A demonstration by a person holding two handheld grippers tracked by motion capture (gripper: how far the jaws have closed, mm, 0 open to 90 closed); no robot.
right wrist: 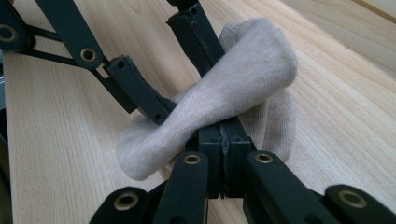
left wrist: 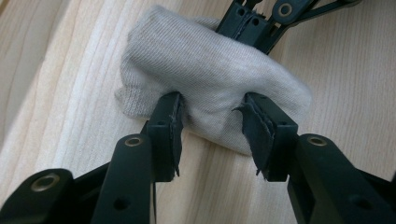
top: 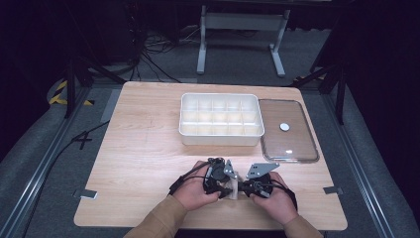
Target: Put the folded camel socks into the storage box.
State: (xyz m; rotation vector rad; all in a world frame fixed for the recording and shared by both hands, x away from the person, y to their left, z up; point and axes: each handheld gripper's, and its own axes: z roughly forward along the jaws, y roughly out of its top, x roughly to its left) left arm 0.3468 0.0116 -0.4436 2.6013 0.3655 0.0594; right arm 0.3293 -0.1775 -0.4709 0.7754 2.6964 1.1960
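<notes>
**Two hand-held grippers meet on a folded sock at the near table edge**

A small pale beige knitted sock [top: 232,188], folded into a soft bundle, lies low in the high view, just right of centre, on the light wooden table [top: 143,148]. In the left gripper view the sock [left wrist: 210,79] fills the upper middle; in the right gripper view it [right wrist: 219,98] crosses the centre as a pinched, twisted band.

The right gripper [right wrist: 224,133] has its black jaws pressed together on a fold of the sock. The left gripper [left wrist: 212,114] stands with its jaws apart, one on each side of the bundle and right against the cloth; whether they press on it cannot be told.

Both of the person's hands, the left hand [top: 195,191] and the right hand [top: 272,196], come in from the bottom edge, brown sleeves cut off by the frame, grippers pointing at each other. In the high view the hands and black frames hide most of the sock.

Farther up the frame stand a white plastic box [top: 220,141] divided into compartments and, at its right, a clear flat lid [top: 289,131] with a white knob.
</notes>
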